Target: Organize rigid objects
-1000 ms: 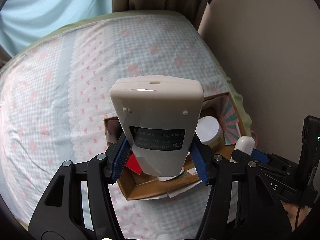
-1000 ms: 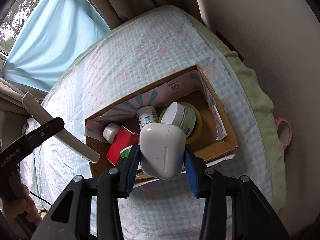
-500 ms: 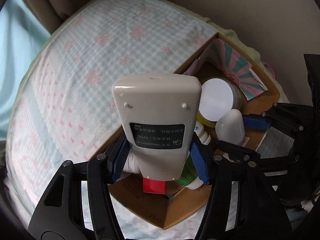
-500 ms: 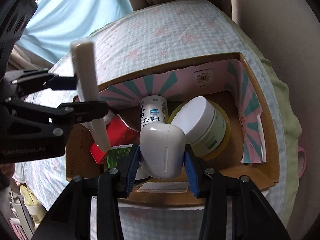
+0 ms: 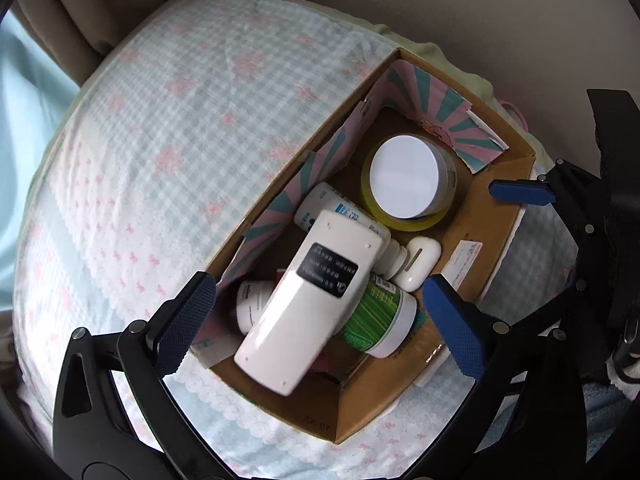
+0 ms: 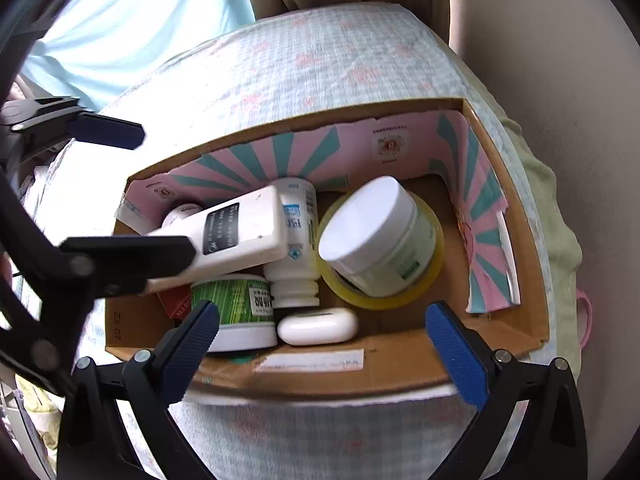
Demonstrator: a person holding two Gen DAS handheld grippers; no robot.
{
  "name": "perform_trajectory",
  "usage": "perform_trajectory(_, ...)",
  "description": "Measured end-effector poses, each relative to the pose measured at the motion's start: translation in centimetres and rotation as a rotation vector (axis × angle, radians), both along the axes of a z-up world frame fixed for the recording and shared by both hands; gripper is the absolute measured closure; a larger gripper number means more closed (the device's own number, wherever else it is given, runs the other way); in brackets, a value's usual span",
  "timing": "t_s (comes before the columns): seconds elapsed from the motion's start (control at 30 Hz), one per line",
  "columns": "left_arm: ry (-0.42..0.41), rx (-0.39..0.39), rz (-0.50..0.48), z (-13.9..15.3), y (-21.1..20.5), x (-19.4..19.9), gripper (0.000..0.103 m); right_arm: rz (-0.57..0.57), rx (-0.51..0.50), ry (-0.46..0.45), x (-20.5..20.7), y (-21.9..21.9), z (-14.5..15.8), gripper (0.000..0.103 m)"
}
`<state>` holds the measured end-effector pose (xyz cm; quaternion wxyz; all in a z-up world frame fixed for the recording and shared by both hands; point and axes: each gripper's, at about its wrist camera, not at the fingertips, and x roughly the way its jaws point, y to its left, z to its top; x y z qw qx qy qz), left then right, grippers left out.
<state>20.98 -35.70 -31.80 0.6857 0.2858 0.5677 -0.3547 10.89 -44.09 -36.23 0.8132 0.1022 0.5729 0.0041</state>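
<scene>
Both tongs released since earlier: left gripper (image 5: pixel 320 316) and right gripper (image 6: pixel 332 344) gape wide, empty. Remote (image 5: pixel 308 308) lies diagonally atop bottles in box (image 5: pixel 492 216); earbud case (image 6: pixel 318 326) just beyond right tongs.

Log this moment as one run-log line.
left gripper: open | right gripper: open | long white plastic remote: in brown cardboard box | white rounded earbud case: in box
</scene>
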Motion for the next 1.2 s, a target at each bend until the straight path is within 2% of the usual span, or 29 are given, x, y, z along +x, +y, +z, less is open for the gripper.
perform_trajectory(0.4,-0.016,-0.045,0.103,2.9,3.3,-1.0,0.000,0.008,-0.015,-0.021,-0.2,0.3,2.4,0.000)
perform_trajectory(0.67,-0.084,-0.101,0.128,7.0,6.7,-2.8,0.000,0.010,-0.048,-0.065,-1.6,2.5,6.5,0.000)
perform_trajectory(0.8,-0.134,-0.140,0.153,9.7,9.6,-4.4,0.000,0.017,-0.086,-0.099,-2.5,4.7,9.5,0.000)
perform_trajectory(0.93,-0.179,-0.189,0.220,13.1,13.8,-6.1,0.000,0.045,-0.106,-0.148,-3.4,7.9,13.6,0.000)
perform_trajectory(1.2,-0.355,-0.320,0.478,23.4,25.7,-8.9,0.000,0.090,-0.087,-0.306,-4.1,14.8,25.0,0.000)
